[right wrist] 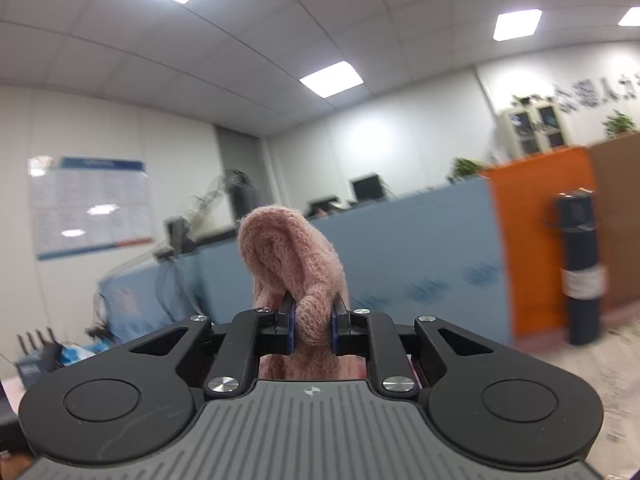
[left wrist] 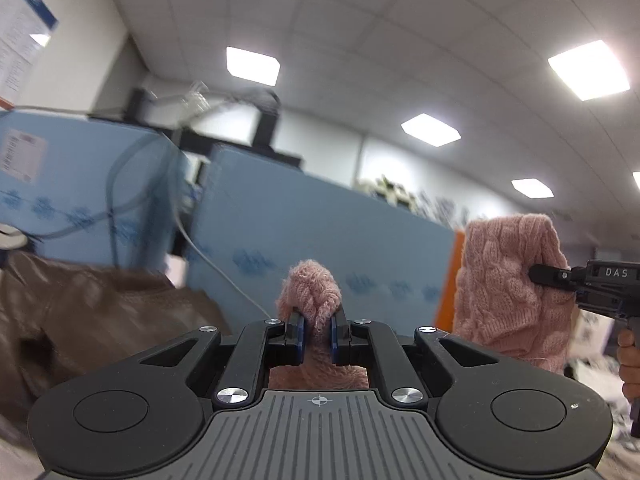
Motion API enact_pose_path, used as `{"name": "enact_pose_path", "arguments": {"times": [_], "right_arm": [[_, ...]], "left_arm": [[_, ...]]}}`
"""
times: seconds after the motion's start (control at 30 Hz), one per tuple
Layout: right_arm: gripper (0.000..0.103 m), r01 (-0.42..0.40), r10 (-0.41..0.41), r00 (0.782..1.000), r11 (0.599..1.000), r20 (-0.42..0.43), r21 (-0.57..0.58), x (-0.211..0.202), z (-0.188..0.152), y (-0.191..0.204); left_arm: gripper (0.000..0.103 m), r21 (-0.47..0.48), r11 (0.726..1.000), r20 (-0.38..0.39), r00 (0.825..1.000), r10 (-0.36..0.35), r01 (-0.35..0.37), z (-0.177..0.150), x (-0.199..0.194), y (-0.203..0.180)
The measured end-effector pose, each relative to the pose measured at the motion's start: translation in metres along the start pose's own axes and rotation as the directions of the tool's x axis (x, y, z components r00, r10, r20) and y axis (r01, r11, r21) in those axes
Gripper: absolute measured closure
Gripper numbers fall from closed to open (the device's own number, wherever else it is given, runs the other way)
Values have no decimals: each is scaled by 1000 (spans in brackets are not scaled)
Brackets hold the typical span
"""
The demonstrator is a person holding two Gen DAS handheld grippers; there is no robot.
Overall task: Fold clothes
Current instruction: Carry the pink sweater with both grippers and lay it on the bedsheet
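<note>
Both clamped on pink knit sweater [left wrist: 512,280]: left gripper [left wrist: 318,330] pinching a bunch, right gripper [right wrist: 314,326] likewise, lifted high, probably to shake flat.

Both wrist cameras are sitting just behind their claws, tilting upward toward the white panelled ceiling [left wrist: 400,20]. Both are sharing the pale blue office partitions [right wrist: 400,248] and the pink cable-knit sweater [left wrist: 512,280]; the left one is also catching the right claw [left wrist: 534,272] close by.
</note>
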State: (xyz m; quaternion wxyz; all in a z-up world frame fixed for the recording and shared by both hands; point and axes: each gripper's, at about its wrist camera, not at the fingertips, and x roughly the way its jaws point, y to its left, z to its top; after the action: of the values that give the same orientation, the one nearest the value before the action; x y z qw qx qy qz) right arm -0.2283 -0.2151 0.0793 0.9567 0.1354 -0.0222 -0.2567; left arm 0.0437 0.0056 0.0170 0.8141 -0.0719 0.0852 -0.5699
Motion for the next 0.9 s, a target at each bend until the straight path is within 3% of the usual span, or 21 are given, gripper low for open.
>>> {"name": "enact_pose_path", "arguments": {"times": [0.1, 0.2, 0.3, 0.4, 0.43, 0.5, 0.53, 0.57, 0.63, 0.7, 0.8, 0.9], "right_arm": [[89, 97, -93, 990, 995, -108, 34, -24, -21, -39], [89, 163, -151, 967, 986, -207, 42, -44, -46, -62], [89, 193, -176, 941, 981, -289, 33, -58, -69, -75], [88, 210, -194, 912, 978, -362, 7, -68, -82, -81], [85, 215, -203, 901, 977, -384, -12, -72, -85, -82], [64, 230, -241, 880, 970, -410, -76, -82, -89, -81], [42, 247, -278, 873, 960, -401, -130, -86, -89, -78], [24, 264, -319, 869, 945, -379, -192, -91, -88, -73], [20, 276, -372, 873, 910, -314, -310, -99, -87, -63], [13, 249, -361, 892, 894, -270, -373, -102, -85, -55], [11, 122, -240, 914, 931, -328, -343, -88, -82, -48], [11, -5, -122, 897, 958, -424, -287, -62, -87, -41]], "left_arm": [[93, 36, 999, -113, 993, -26, 30, -8, 4, -11], [93, 89, 996, -209, 977, 31, -12, -17, 0, -14], [92, 120, 991, -302, 949, 95, -61, -30, -7, -12], [83, 151, 984, -376, 916, 143, -91, -38, -11, -10], [76, 159, 983, -376, 915, 148, -94, -38, -13, -9], [56, 214, 968, -332, 922, 197, -130, -34, -21, -12], [39, 246, 957, -300, 927, 224, -151, -33, -25, -14], [30, 273, 949, -268, 935, 233, -158, -31, -27, -15], [29, 304, 943, -234, 949, 211, -135, -26, -24, -18], [26, 323, 943, -226, 961, 158, -79, -21, -16, -22], [26, 355, 934, -245, 968, 53, 38, -17, 7, -32], [25, 381, 910, -316, 948, -37, 162, -17, 36, -42]]}}
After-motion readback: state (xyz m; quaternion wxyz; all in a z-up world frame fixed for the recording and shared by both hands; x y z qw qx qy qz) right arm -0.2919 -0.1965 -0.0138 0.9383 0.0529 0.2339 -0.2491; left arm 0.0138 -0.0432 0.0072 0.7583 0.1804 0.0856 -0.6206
